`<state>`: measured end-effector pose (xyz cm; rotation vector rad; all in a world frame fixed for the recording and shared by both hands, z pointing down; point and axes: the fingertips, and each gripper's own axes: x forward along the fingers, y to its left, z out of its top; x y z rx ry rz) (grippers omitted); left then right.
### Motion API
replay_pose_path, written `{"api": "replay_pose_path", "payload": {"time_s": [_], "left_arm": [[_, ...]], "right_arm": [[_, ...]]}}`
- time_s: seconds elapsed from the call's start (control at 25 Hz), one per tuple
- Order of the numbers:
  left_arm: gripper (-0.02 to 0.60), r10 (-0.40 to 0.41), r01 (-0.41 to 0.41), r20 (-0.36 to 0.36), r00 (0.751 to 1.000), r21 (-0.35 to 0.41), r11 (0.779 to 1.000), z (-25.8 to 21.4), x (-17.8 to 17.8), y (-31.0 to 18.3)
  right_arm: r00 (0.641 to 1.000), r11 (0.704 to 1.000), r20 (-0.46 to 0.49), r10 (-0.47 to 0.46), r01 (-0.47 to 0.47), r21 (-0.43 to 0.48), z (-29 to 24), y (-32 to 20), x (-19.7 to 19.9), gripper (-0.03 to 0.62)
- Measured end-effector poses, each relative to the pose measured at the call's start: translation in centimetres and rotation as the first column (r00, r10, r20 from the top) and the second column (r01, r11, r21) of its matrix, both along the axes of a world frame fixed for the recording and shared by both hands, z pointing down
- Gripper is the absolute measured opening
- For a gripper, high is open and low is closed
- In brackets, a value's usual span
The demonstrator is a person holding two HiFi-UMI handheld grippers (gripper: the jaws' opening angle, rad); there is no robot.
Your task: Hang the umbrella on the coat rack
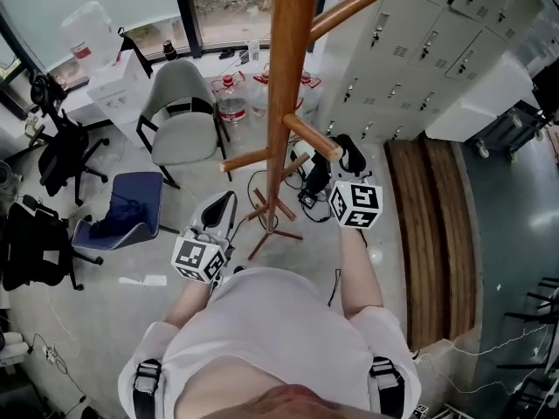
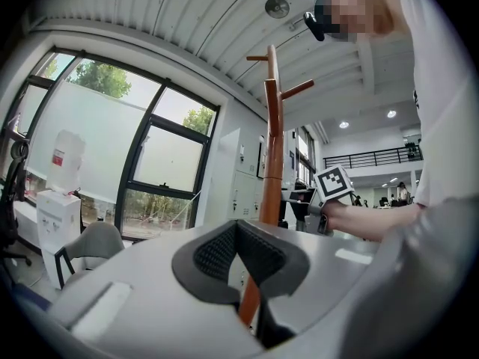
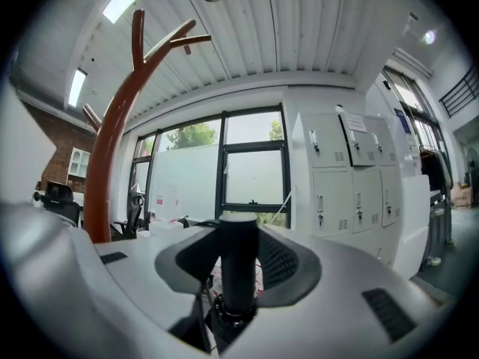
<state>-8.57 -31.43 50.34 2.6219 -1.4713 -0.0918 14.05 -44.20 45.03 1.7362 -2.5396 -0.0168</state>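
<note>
Black umbrella point(image 3: 238, 275) pinched upright between fingers of right gripper point(image 3: 239, 249), close beside coat rack point(image 1: 288, 77). Left gripper point(image 2: 236, 226) fingers pressed together, nothing held, rack pole seen beyond.

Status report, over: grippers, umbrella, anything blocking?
Left gripper jaws together, empty. Right gripper shut on umbrella. Umbrella not yet on coat rack. Pegs bare.

Coat rack point(image 1: 288, 59) bars passage ahead, seemingly.
</note>
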Motion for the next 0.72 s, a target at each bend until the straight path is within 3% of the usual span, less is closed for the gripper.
{"api": "replay_pose_path", "payload": {"time_s": [0.32,0.72], "left_arm": [[0.009,-0.011,0.011,0.004,1.0,-0.013,1.0,0.3,-1.0,0.3],[0.009,0.012,-0.012,-0.003,1.0,-0.012,1.0,0.4,-0.7,0.9]], "right_arm": [[1.0,1.0,0.006,-0.021,0.021,-0.007,0.1,-1.9,-2.6,0.15],[1.0,1.0,-0.01,-0.021,0.02,-0.005,0.2,0.2,-3.2,0.15]]}}
